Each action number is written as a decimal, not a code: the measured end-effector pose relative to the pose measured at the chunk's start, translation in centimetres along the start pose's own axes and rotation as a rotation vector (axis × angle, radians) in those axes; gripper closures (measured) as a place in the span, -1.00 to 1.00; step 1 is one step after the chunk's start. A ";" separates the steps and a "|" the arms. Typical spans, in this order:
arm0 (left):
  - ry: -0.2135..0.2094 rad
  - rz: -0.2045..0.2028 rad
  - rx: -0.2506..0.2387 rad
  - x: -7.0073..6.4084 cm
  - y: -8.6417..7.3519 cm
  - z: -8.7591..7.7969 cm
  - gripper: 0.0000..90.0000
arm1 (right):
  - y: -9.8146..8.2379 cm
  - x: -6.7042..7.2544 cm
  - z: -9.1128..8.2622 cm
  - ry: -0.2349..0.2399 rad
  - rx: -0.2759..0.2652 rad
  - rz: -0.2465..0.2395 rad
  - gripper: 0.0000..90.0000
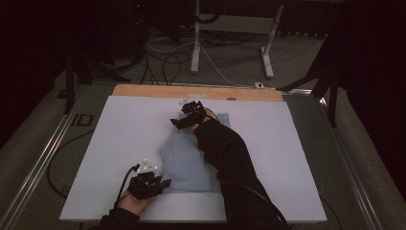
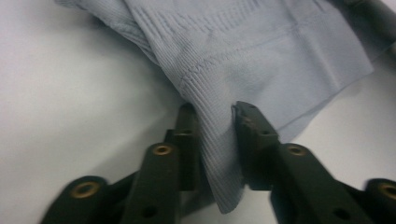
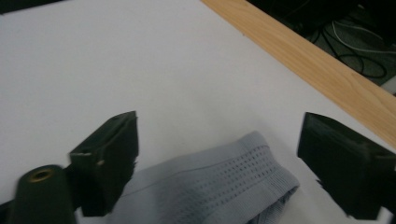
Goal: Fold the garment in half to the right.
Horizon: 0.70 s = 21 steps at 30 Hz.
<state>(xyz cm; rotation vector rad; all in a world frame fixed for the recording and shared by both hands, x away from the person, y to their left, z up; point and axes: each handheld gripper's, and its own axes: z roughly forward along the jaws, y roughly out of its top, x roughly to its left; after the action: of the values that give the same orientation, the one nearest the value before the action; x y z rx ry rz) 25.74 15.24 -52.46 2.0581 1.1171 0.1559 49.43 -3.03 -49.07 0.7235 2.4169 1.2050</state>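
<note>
The garment [image 1: 189, 160] is pale grey-blue, ribbed in fine lines, with a band of small holes near its far edge. It lies on a white sheet [image 1: 119, 139]. The table's far edge [image 1: 143, 91] is light brown wood. Both grippers, left [image 1: 148, 184] and right [image 1: 191, 115], are black, with brass-coloured rivets. The sleeve [image 1: 230, 163] is black.

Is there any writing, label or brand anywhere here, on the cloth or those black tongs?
None can be read.
Grey cloth: knit pattern, no label or print.
Left tongs and right tongs: plain black, no markings.
White board: blank.
</note>
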 end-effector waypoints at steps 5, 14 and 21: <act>-0.014 -0.006 -0.013 0.0 0.3 -0.2 0.80 | 0.1 -0.2 0.8 -0.006 0.023 0.016 -0.53; -0.030 -0.008 -0.038 -0.3 0.7 -0.5 0.83 | 0.4 -0.4 2.7 -0.073 0.085 0.057 -0.23; -0.041 -0.010 -0.042 -0.2 0.8 -0.5 0.83 | 0.6 -0.5 3.7 -0.142 0.145 0.069 -0.05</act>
<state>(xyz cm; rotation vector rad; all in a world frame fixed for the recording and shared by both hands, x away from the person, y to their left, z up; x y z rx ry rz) 25.92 15.10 -51.48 2.0091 1.0906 0.1305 51.86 -0.63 -50.76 0.9106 2.3958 0.9750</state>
